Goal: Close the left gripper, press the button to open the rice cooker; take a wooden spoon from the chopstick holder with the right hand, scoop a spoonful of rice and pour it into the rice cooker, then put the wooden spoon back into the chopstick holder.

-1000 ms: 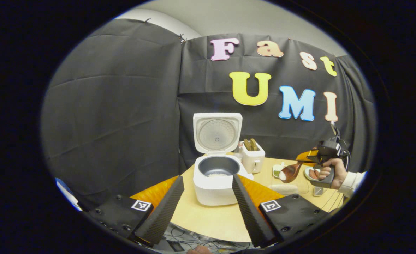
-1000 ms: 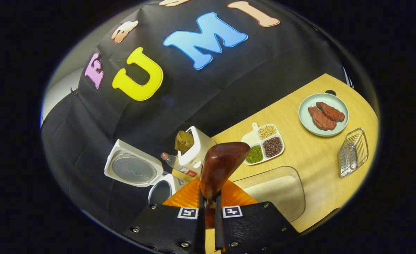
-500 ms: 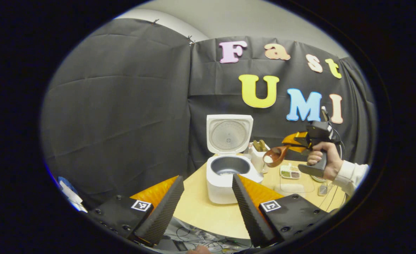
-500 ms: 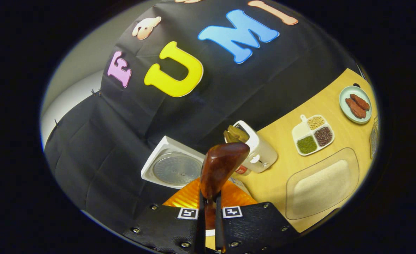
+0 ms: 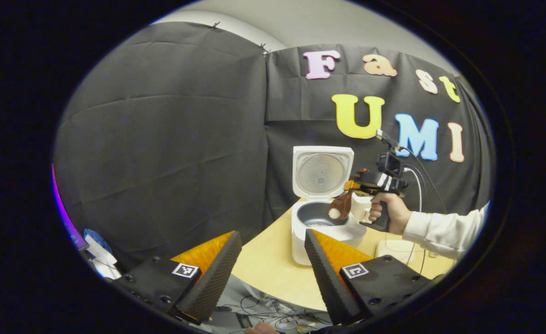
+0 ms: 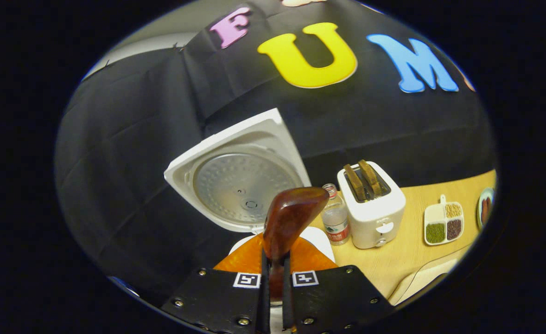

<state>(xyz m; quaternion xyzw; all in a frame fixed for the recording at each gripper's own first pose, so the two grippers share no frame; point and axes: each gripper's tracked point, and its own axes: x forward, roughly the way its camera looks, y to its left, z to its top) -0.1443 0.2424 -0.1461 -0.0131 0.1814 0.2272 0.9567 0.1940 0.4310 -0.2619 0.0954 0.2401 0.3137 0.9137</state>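
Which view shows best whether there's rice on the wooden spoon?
The left gripper view: the wooden spoon hangs over the rice cooker, a white clump at its tip. The right gripper view shows its back.

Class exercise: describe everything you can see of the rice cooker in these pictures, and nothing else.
The rice cooker is a white, plastic-looking appliance standing on the light wooden table. Its hinged lid is open and stands up at the back, showing a round, silvery, dimpled inner plate. The dark inner pot holds some white rice at the bottom. The wooden spoon, clamped in the right gripper, hangs tilted over the pot's opening with rice at its bowl.
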